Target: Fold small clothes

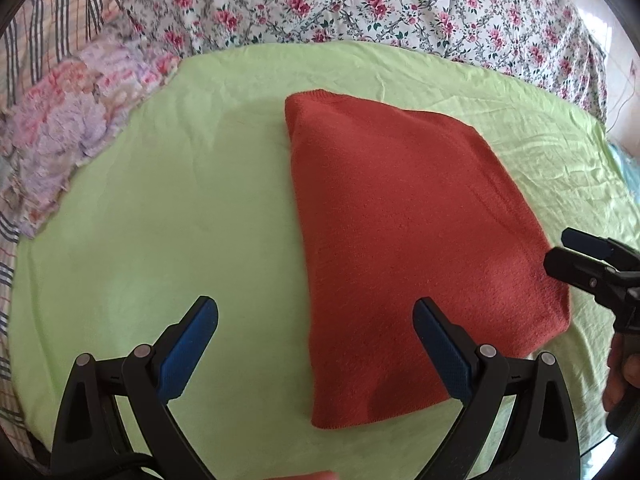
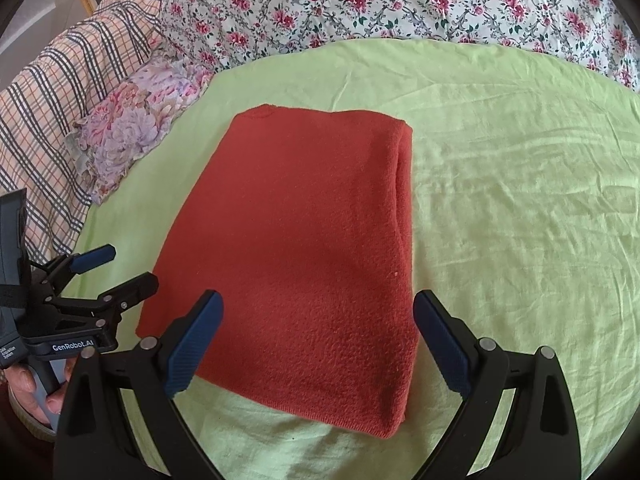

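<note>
Folded rust-red fleece garment (image 2: 304, 256) lies flat on the light-green bedsheet (image 2: 520, 200). Left hand-held gripper (image 1: 316, 312) and right hand-held gripper (image 2: 318, 304) both gape wide, holding nothing.

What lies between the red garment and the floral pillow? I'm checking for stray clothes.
Only bare green sheet separates the folded red garment from the floral pillow; the right wrist view shows it plainly.

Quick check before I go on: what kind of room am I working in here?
Most likely a bedroom, on a bed: the folded red garment lies on a light green sheet, with a floral quilt and a checked blanket behind it.
</note>
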The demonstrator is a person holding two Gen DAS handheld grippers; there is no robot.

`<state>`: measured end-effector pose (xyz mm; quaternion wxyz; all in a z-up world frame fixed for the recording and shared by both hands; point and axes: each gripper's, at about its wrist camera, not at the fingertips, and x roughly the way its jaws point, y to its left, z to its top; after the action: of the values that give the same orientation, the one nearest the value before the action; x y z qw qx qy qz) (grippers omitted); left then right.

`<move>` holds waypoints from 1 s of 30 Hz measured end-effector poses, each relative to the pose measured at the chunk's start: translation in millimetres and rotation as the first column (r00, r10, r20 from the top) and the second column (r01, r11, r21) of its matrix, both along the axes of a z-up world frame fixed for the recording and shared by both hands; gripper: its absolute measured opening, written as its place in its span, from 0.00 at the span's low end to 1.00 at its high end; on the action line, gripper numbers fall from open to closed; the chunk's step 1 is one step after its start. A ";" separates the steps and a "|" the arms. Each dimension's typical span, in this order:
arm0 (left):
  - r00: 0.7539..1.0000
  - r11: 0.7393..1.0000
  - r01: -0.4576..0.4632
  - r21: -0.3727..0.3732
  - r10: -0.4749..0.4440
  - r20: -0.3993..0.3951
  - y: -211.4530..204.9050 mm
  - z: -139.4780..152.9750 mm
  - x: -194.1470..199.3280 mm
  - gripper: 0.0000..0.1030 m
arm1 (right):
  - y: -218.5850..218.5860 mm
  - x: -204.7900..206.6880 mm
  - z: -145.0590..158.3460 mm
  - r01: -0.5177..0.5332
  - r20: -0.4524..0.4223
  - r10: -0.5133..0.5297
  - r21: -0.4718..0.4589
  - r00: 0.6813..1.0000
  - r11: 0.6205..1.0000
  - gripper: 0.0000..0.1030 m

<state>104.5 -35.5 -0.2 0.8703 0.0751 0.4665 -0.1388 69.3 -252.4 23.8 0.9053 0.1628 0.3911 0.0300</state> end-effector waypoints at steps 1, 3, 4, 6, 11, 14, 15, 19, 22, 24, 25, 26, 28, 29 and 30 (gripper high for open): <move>1.000 1.000 0.000 -0.031 0.000 -0.018 3.1 -2.4 5.7 0.95 | -2.7 0.7 -0.7 0.009 0.010 -0.009 0.014 1.000 1.000 0.93; 0.998 0.995 0.004 -0.098 -0.010 -0.054 8.3 -7.3 19.0 0.95 | -13.2 7.0 -4.4 0.029 0.008 -0.029 0.048 1.000 0.998 0.93; 0.997 0.992 0.004 -0.126 -0.013 -0.075 10.3 -10.2 26.8 0.95 | -19.1 10.6 -6.1 0.038 0.013 -0.039 0.068 0.999 0.997 0.93; 0.993 0.984 -0.006 -0.176 -0.015 -0.117 13.6 -17.0 45.7 0.95 | -29.6 19.9 -9.3 0.056 0.012 -0.058 0.094 0.998 0.994 0.83; 0.974 0.950 -0.043 -0.310 -0.030 -0.226 14.1 -37.5 96.9 0.95 | -55.3 60.0 -20.4 0.094 -0.020 -0.092 0.148 0.996 0.984 0.64; 0.964 0.929 -0.059 -0.364 -0.041 -0.262 7.1 -45.4 125.9 0.95 | -70.6 84.0 -29.0 0.107 -0.031 -0.102 0.215 0.994 0.971 0.64; 0.964 0.923 -0.066 -0.380 -0.040 -0.263 3.5 -47.7 138.9 0.94 | -75.1 91.8 -32.5 0.112 -0.037 -0.106 0.237 0.994 0.965 0.64; 0.968 0.914 -0.027 -0.405 -0.078 -0.239 -14.1 -52.4 172.4 0.40 | -83.6 111.7 -47.3 0.111 -0.073 -0.093 0.304 0.993 0.946 0.34; 0.974 0.916 0.013 -0.401 -0.102 -0.201 -24.0 -38.2 180.0 0.28 | -82.5 106.9 -35.4 0.096 -0.035 -0.090 0.286 0.995 0.954 0.19; 0.985 0.916 0.041 -0.400 -0.104 -0.137 -26.9 -24.2 170.2 0.27 | -79.8 92.2 -14.7 0.061 0.055 -0.080 0.296 0.995 0.953 0.12; 0.990 0.916 0.056 -0.398 -0.103 -0.099 -26.7 -19.0 162.7 0.27 | -78.4 84.5 -5.8 0.040 0.106 -0.075 0.303 0.992 0.952 0.12; 0.991 0.917 0.061 -0.393 -0.101 -0.082 -27.6 -17.6 158.3 0.27 | -76.9 79.3 -1.4 0.034 0.129 -0.074 0.288 0.989 0.957 0.11; 0.991 0.925 0.051 -0.376 -0.094 -0.096 -29.9 -24.7 162.4 0.29 | -73.8 80.2 -6.9 0.051 0.109 -0.076 0.217 0.991 0.975 0.11; 0.989 0.930 0.039 -0.366 -0.089 -0.120 -31.3 -29.7 166.9 0.30 | -73.5 86.1 -15.8 0.059 0.077 -0.075 0.201 0.994 0.978 0.11; 0.985 0.930 0.020 -0.368 -0.081 -0.152 -30.7 -36.7 176.7 0.31 | -75.3 93.1 -27.9 0.073 0.037 -0.082 0.202 0.996 0.977 0.11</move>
<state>281.1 -66.2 -36.9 0.8236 -0.0874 0.5009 -0.2512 162.5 -327.7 -4.1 0.8934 0.2676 0.3590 0.0373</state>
